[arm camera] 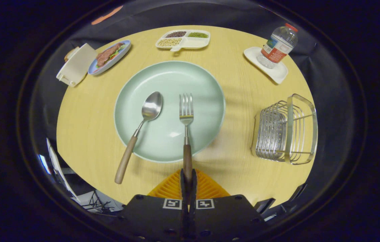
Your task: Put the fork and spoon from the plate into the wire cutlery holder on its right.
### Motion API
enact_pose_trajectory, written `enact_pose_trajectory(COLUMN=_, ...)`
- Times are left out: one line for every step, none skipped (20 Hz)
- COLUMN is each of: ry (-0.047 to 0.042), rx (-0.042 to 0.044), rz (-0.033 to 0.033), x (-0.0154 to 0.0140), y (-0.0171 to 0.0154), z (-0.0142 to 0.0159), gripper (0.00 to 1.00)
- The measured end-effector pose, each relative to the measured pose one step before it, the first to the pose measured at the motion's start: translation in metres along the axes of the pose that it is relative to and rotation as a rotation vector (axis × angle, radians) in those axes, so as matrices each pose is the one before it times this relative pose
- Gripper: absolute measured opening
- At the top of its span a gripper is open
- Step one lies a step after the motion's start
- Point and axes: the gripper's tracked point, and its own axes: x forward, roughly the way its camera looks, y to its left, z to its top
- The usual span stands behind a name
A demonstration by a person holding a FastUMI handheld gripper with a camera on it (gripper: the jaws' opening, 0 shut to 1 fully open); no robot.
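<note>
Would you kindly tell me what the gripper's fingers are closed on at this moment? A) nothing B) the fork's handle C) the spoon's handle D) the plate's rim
B: the gripper has both fingers pressed on the wooden handle of the fork, whose tines lie on the plate, while the spoon lies free to its left.

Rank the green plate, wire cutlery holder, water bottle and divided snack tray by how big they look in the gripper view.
1. green plate, clearly largest.
2. wire cutlery holder.
3. divided snack tray and water bottle look about alike; both sit farther off, so unranked.
The gripper is shut on the fork handle.
</note>
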Motion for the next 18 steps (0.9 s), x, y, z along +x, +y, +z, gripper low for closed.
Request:
enact_pose_trajectory(ry=-0.00661, rx=0.00381, rz=0.00679, x=-0.00461, y=-0.00138, z=0.00103, gripper=0.01)
enact_pose_trajectory(ry=-0.00451, rx=0.00537, rz=0.00940, x=-0.00521, y=0.00013, z=0.00079, gripper=0.00)
enact_pose_trajectory(ry=-0.00515, rx=0.00443, rz=0.01649, x=-0.00728, y=0.00103, z=0.00029, gripper=0.00)
enact_pose_trajectory(ry=-0.00597, rx=0.00314, rz=0.01237, x=-0.00735, y=-0.00020, z=0.00072, gripper=0.00)
enact_pose_trajectory(ry=-0.00790, rx=-0.00183, rz=0.00943, x=-0.00980, y=-0.00014, z=0.00183, gripper=0.00)
enact_pose_trajectory(ry=-0.01319, rx=-0.00539, rz=0.00364, x=-0.01022, y=-0.00104, z=0.00210, gripper=0.01)
enact_pose_trajectory(ry=-0.01619, rx=-0.00962, rz=-0.00138, x=-0.01108, y=-0.00236, z=0.00323, gripper=0.00)
enact_pose_trajectory(ry=-0.01480, rx=-0.00771, rz=-0.00069, x=-0.01033, y=-0.00258, z=0.00468, gripper=0.00)
enact_pose_trajectory(ry=-0.01523, rx=-0.00109, rz=0.00421, x=-0.01306, y=-0.00385, z=0.00377, gripper=0.00)
enact_pose_trajectory(ry=-0.01210, rx=0.00602, rz=0.00717, x=-0.01230, y=-0.00479, z=0.00414, gripper=0.00)
enact_pose_trajectory(ry=-0.01261, rx=0.00634, rz=0.00111, x=-0.01137, y=-0.00789, z=0.00509, gripper=0.00)
enact_pose_trajectory(ry=-0.01073, rx=0.00669, rz=-0.00553, x=-0.01127, y=-0.01095, z=0.00351, gripper=0.00)
enact_pose_trajectory(ry=-0.00435, rx=0.01198, rz=-0.00430, x=-0.01052, y=-0.01201, z=0.00209, gripper=0.00)
enact_pose_trajectory(ry=-0.00068, rx=0.01690, rz=0.00003, x=-0.01010, y=-0.01134, z=-0.00049, gripper=0.01)
enact_pose_trajectory(ry=0.00806, rx=0.01769, rz=-0.00438, x=-0.00926, y=-0.01378, z=-0.00115, gripper=0.01)
enact_pose_trajectory(ry=0.01493, rx=0.01643, rz=-0.00888, x=-0.00574, y=-0.01377, z=-0.00412, gripper=0.00)
enact_pose_trajectory(ry=0.01857, rx=0.01143, rz=-0.00873, x=-0.00564, y=-0.01447, z=-0.00456, gripper=0.00)
enact_pose_trajectory(ry=0.01818, rx=0.00905, rz=-0.00951, x=-0.00408, y=-0.01461, z=-0.00477, gripper=0.00)
